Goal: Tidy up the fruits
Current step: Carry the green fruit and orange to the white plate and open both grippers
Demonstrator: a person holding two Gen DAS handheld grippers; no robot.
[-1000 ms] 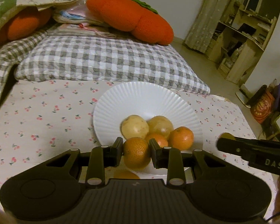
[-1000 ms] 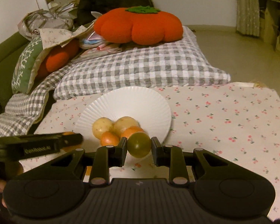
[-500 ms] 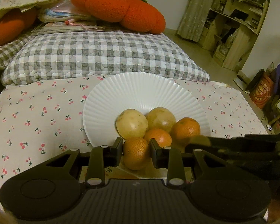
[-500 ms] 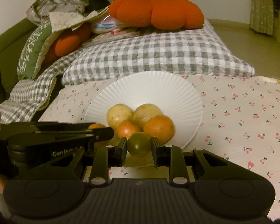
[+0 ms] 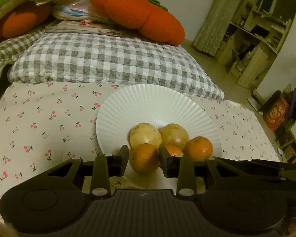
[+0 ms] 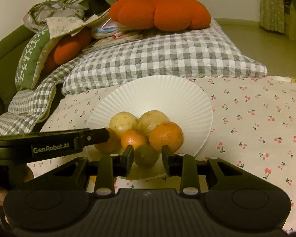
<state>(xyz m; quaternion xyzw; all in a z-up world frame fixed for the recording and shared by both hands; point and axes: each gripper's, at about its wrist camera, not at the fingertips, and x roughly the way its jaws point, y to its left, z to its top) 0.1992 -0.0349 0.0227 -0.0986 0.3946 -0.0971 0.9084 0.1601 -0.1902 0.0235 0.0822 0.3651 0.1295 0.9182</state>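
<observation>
Both sets of jaws have just been opening, each with a fruit between them that now sits low at the near edge of the white plate (image 5: pixel 157 102). On the left gripper (image 5: pixel 143 159), a slim gap shows on the left side of the orange (image 5: pixel 145 158), while the right pad looks close against it; I cannot tell whether it touches. On the right gripper (image 6: pixel 147 157), the jaws stand clear of the green fruit (image 6: pixel 146 156) on both sides, so it is let go. Behind these lie two pale round fruits (image 5: pixel 146 135), a small orange half hidden by the left gripper's finger, and a larger orange (image 6: pixel 166 136). The left gripper's finger crosses the right wrist view and covers part of the orange it brackets. The plate's near rim is cut off by both gripper bodies, so how the front fruits rest is hard to make out. The far half of the plate is bare. The plate lies on a cherry-print cloth (image 6: pixel 256 122), with open cloth to either side; a checked pillow (image 5: pixel 108 63) closes in just behind it.
</observation>
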